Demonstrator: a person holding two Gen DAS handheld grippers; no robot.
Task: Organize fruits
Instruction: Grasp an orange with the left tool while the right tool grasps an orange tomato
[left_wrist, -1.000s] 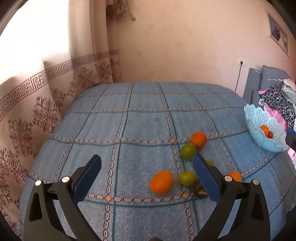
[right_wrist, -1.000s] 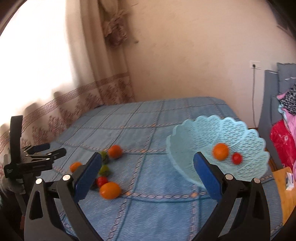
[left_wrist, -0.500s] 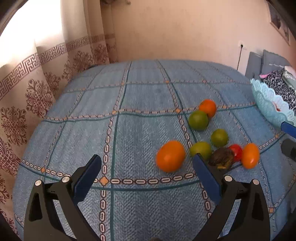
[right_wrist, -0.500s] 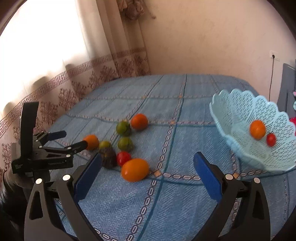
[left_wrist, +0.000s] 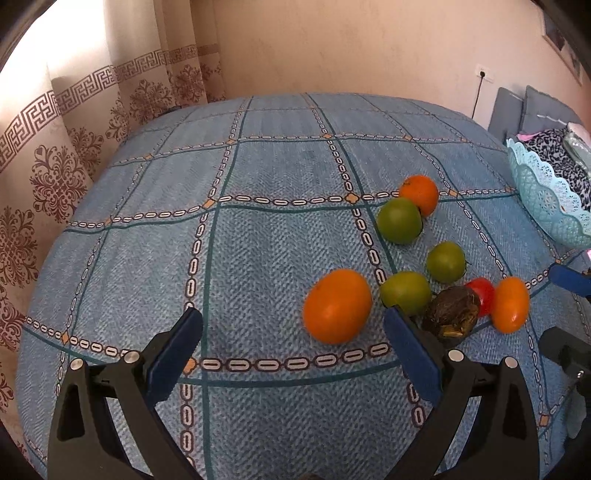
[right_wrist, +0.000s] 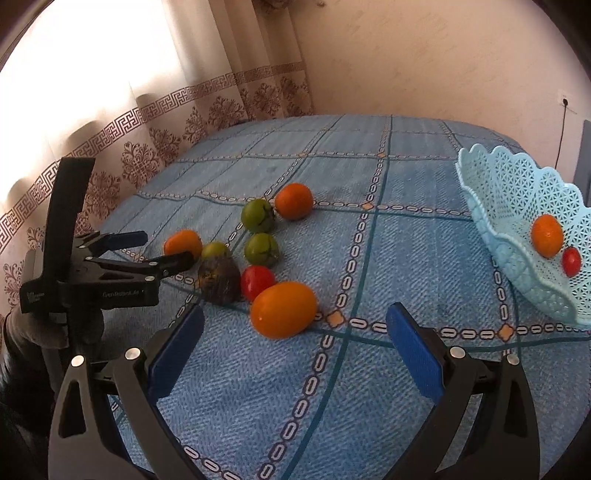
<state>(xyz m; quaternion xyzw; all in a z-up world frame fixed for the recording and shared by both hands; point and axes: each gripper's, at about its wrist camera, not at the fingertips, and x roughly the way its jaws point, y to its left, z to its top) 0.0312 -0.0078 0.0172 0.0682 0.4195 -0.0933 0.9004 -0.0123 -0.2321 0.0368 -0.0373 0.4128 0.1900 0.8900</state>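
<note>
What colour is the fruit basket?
Light turquoise blue basket, with a lattice pattern; the right wrist view shows it best.

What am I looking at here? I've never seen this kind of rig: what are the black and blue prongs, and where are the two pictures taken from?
No robot: a person holds one pair of tongs in each hand, with a fisheye camera on each looking along its fingers. The left tongs and right tongs are both open and hold nothing. The right camera also shows the left tongs from the side. On the blue checked bedspread lie loose fruits: three orange ones, the nearest to the right tongs being the large orange fruit, three green ones, a red tomato and a dark wrinkled fruit. The light blue basket already holds one orange and one red fruit.
</note>
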